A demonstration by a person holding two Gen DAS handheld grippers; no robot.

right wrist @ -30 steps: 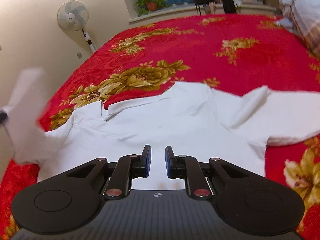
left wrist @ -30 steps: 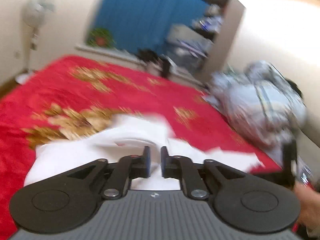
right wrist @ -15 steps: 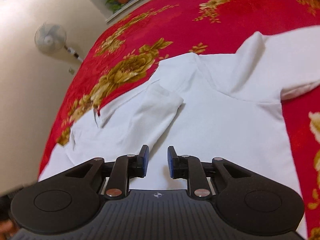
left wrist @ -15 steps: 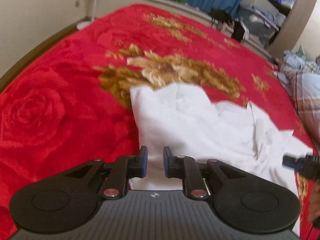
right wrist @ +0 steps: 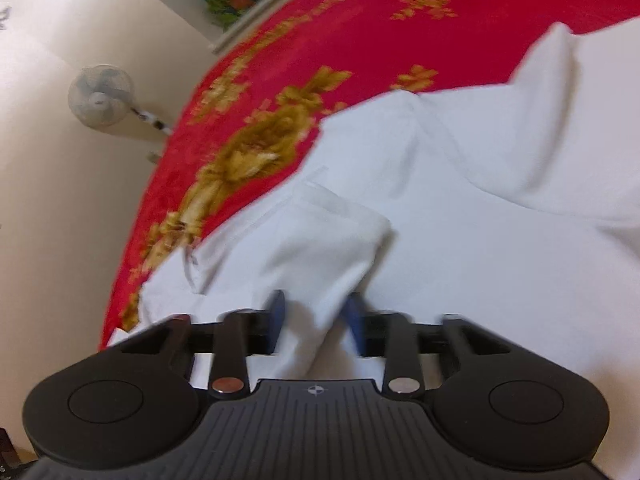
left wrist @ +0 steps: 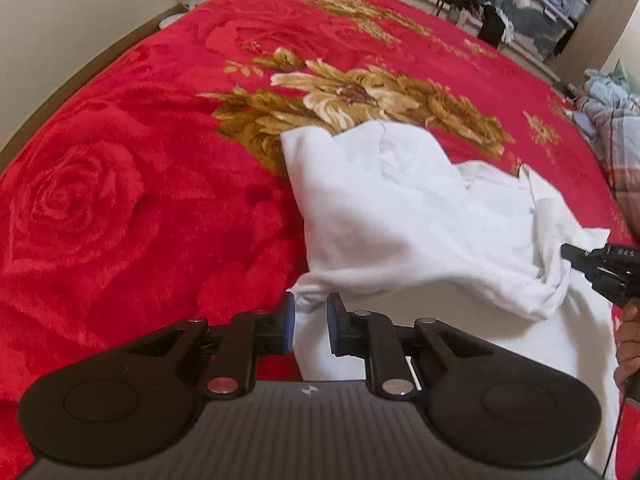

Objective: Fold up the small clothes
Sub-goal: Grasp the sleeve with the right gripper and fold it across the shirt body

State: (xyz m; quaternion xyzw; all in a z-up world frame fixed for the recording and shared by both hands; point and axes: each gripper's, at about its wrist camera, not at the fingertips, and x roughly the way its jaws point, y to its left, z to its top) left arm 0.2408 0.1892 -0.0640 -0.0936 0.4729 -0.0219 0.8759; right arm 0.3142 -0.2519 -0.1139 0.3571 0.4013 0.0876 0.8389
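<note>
Two grips, one loose sleeve: fold at risk of slipping

Lies spread on the red bed cover (left wrist: 120, 200), close under both tools: white shirt (left wrist: 400, 220), hem nearest, collar end pointing away toward the far side of the bed. Runs lengthwise from near to far, as far as the blurred right wrist view allows; one sleeve (right wrist: 560, 120) reaches out sideways to the right, the other, the folded sleeve (right wrist: 320, 248), sits turned in over the chest.

Left gripper (left wrist: 311, 322): fingers a narrow gap apart, the shirt's near left edge showing in that gap, no clear pinch. Right gripper (right wrist: 316, 320): fingers apart and closing, astride the tip of the folded sleeve, pads not yet pressing on it.

Could go wrong from here:
- Closing on the top layer only, or on too little cloth, so the sleeve slides out on the lift and flops open.
- Catching the body panel beneath as well, so the whole front drags and bunches.
- Pulling unevenly, since the left side is barely caught, skewing the shirt off its near-to-far line and leaving a crooked crease.
- Snagging on the plush cover, which probably grips soft cotton and rumples the underside.
</note>
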